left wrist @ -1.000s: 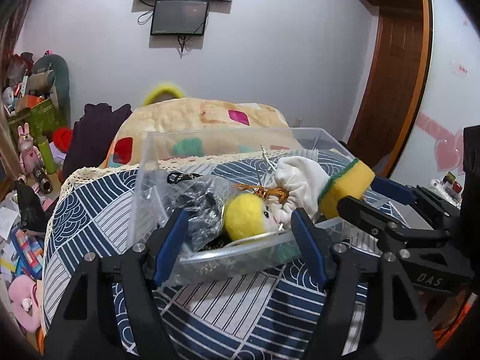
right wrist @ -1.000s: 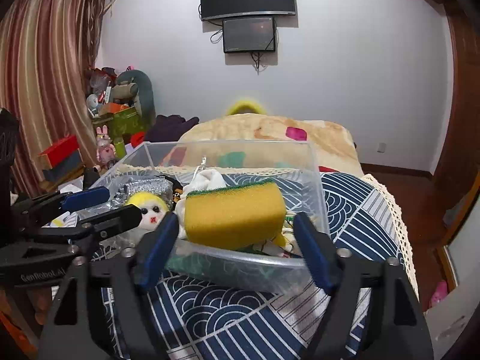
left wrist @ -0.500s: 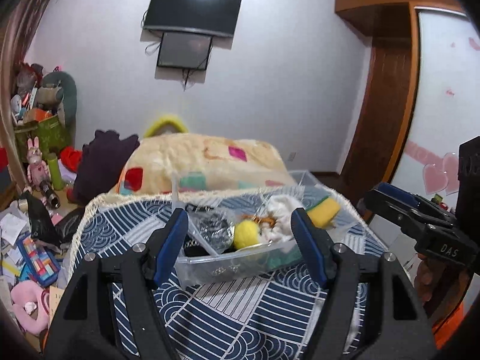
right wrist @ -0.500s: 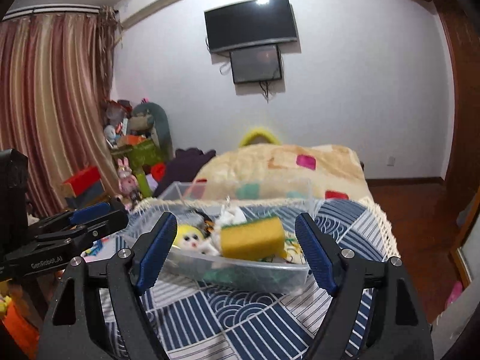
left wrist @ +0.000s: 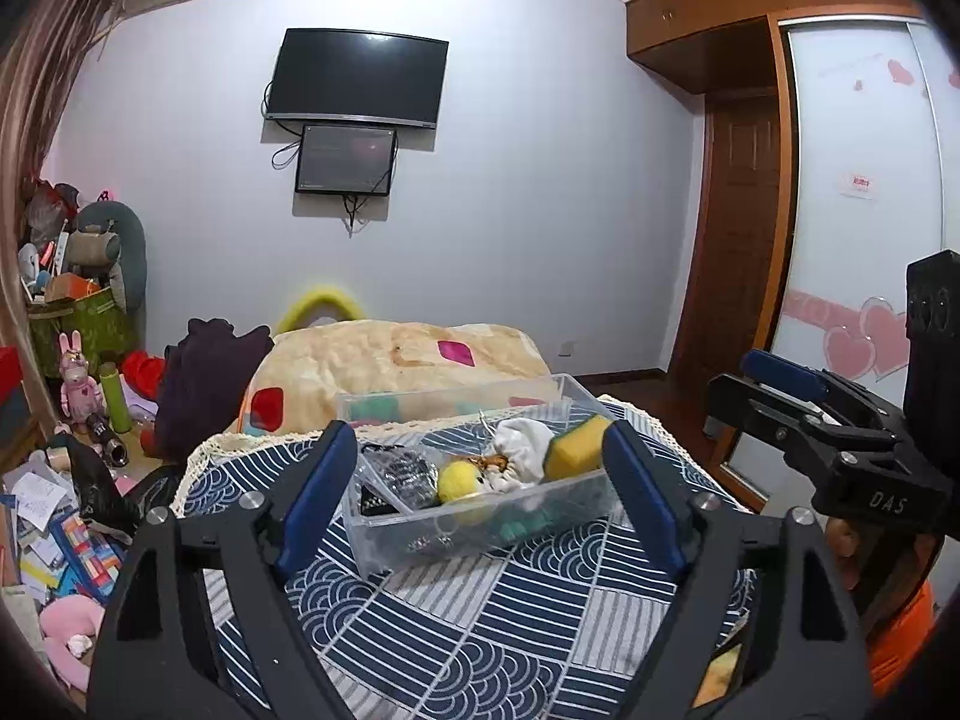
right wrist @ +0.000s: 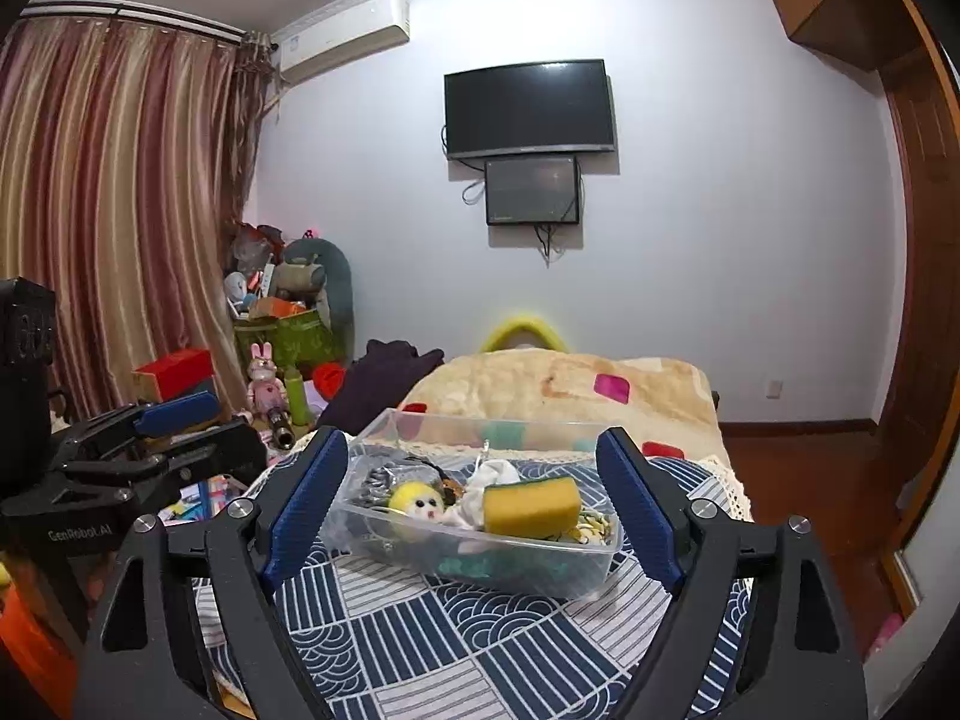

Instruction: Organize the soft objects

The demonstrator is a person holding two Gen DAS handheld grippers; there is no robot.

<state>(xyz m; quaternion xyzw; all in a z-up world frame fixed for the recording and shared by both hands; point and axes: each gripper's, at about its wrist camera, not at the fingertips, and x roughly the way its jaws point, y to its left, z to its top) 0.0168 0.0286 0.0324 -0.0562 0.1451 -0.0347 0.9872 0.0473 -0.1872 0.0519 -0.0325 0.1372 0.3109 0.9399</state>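
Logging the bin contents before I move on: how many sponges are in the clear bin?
1: a yellow sponge with a green top lies at the right end of the clear bin, beside the white cloth. Others may be hidden underneath.

Our left tongs and right tongs: black frames, blue ribbed pads, silver screws; white "DAS", "GenRobot.AI" lettering; orange sleeve.

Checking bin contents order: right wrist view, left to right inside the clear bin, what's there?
Silver bag → yellow doll → white cloth → sponge, all in the bin.
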